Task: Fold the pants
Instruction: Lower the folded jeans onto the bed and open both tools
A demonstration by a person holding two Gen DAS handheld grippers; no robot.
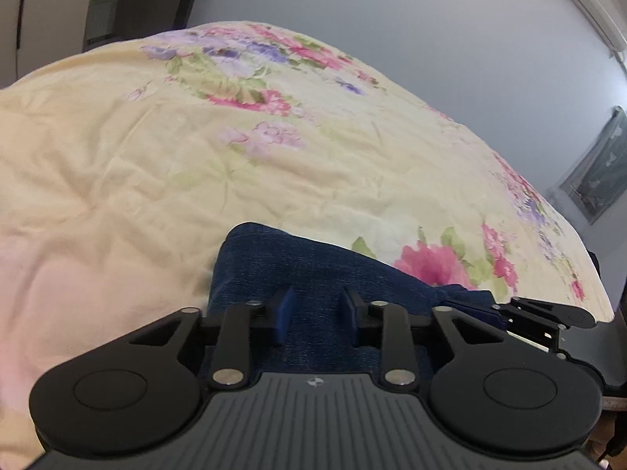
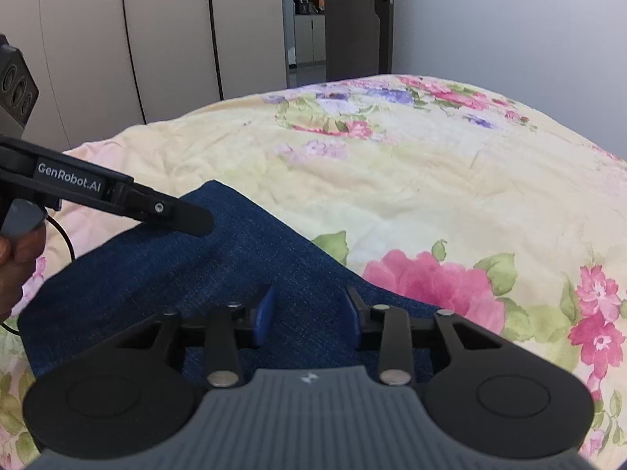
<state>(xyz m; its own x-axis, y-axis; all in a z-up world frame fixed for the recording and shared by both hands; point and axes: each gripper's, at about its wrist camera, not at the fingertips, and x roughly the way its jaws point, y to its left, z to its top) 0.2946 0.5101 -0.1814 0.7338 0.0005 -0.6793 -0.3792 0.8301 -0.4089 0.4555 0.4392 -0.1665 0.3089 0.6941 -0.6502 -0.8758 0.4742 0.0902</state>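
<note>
Dark blue denim pants (image 2: 203,258) lie folded on a floral bedspread (image 2: 431,180). They also show in the left wrist view (image 1: 282,266). My left gripper (image 1: 316,313) is open just above the denim, its blue pads apart with fabric showing between them. It also shows from the side in the right wrist view (image 2: 188,217), over the pants' far left part. My right gripper (image 2: 307,315) is open over the near right part of the pants. It shows at the right edge of the left wrist view (image 1: 540,311).
The cream bedspread with pink and purple flowers (image 1: 243,149) spreads far ahead. White wardrobe doors (image 2: 129,39) and an open doorway (image 2: 309,15) stand beyond the bed. A grey wall (image 1: 431,31) is to the right.
</note>
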